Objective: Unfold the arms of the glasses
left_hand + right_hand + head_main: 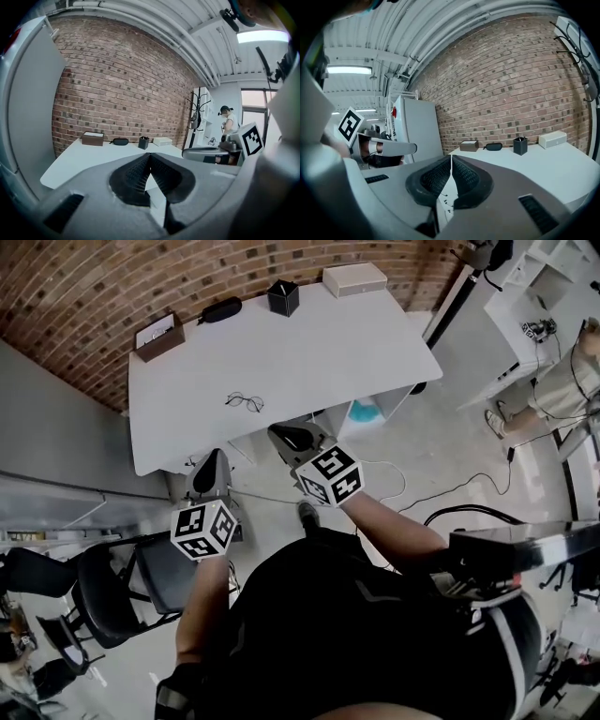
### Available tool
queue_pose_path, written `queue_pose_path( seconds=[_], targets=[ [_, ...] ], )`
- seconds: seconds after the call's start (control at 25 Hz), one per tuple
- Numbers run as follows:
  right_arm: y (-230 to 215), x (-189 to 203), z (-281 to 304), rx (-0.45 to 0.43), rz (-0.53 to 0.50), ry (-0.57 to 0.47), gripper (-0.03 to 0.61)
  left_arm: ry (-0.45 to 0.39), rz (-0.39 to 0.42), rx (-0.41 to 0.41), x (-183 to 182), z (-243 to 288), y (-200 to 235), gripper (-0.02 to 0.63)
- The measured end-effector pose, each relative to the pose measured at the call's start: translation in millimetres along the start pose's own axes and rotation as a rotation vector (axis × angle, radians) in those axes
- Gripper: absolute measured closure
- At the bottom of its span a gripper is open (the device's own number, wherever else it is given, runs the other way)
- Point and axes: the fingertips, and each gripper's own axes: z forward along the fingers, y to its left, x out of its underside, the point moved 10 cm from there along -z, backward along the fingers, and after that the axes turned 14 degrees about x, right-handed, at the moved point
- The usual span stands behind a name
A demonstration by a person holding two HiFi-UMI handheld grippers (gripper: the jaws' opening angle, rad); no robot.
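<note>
Glasses point(245, 402), long axis left-right on table point(309, 352), seemingly folded

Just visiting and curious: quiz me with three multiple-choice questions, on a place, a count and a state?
1. Where do the thin wire-rimmed glasses lie? A on the white table; B on the floor; C in a claw.
2. How many things line the table's wall edge? A two; B four; C six.
3. The left claw and right claw are: A wide open; B gripping glasses; C shut, empty.
A: they rest on the tabletop. B: brown rectangular box, black oval case, black square cup, white flat box. C: closed tight, nothing between.
</note>
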Motion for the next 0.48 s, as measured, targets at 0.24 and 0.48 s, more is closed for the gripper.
queue_pose_path(
  seconds=[0.24, 0.48],
  targets=[
    [-40.0, -7.6, 32.2, -0.041, 0.011, 0.01, 0.568, 0.028, 0.016, -0.011, -14.6, 43.6, 7.9, 0.604],
    [-53.7, -1.2, 67.7, -0.079, -0.001, 0.07, 0.568, 0.066, -0.02, -0.07, -13.0, 62.8, 40.1, 0.604]
  ],
)
